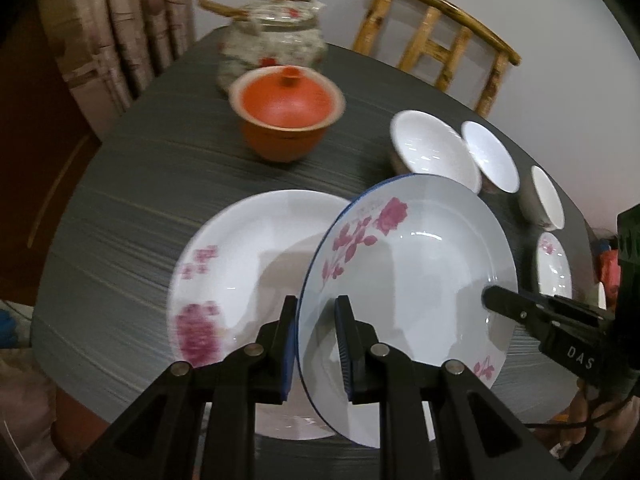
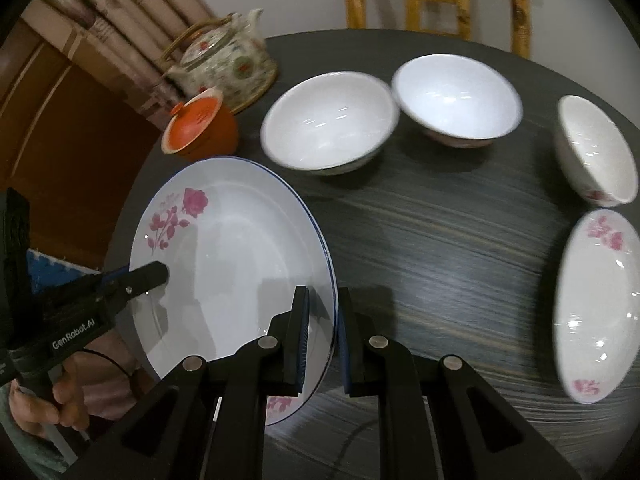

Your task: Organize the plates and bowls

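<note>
A white plate with a blue rim and pink roses [image 1: 412, 272] hangs tilted above the dark table, held from both sides. My left gripper [image 1: 316, 344] is shut on its left rim. My right gripper [image 2: 322, 340] is shut on the opposite rim of the same plate [image 2: 232, 264]. Each gripper shows in the other's view: the right one [image 1: 494, 300] and the left one [image 2: 158, 272]. Under the held plate's left part lies a second white plate with pink flowers [image 1: 240, 252], flat on the table. Three white bowls [image 2: 328, 128] [image 2: 456, 96] [image 2: 596, 148] and a flowered dish [image 2: 596, 304] stand to the right.
An orange lidded cup [image 1: 286, 116] and a patterned teapot with a cane handle [image 1: 272, 36] stand at the back of the round table [image 1: 120, 208]. A bamboo chair [image 1: 436, 40] is behind it, curtains at the left. A person's hand [image 2: 60, 400] grips the left tool.
</note>
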`<state>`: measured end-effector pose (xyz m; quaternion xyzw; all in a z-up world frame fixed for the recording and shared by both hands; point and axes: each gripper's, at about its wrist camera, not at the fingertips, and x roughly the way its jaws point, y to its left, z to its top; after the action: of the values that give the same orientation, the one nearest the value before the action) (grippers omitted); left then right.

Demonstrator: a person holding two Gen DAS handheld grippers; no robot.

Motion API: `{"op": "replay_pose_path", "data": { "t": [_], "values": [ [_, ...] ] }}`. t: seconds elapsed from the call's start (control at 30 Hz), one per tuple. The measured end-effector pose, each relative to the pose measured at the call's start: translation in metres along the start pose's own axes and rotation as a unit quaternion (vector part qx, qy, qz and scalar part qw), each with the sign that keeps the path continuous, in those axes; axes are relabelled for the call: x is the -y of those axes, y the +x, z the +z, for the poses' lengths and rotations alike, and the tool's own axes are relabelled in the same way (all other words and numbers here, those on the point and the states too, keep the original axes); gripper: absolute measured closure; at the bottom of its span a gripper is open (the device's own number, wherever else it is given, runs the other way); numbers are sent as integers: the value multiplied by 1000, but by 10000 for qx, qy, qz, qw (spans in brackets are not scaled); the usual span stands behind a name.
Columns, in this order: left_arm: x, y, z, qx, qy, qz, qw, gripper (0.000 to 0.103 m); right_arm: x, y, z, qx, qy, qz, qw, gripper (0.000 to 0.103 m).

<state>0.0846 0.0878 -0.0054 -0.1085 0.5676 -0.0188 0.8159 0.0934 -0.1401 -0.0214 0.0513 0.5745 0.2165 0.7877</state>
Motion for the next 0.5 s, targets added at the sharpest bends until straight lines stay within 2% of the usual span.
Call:
{"op": "replay_pose_path", "data": {
  "t": [0.13, 0.5],
  "values": [
    [-23, 1, -4, -44, -85, 110, 9999, 84, -22, 16, 0, -112, -69, 79, 9999, 89],
    [-56, 15, -4, -135, -250, 151, 9995, 83, -44, 42, 7, -245, -40, 11, 9997, 89]
  ]
}}
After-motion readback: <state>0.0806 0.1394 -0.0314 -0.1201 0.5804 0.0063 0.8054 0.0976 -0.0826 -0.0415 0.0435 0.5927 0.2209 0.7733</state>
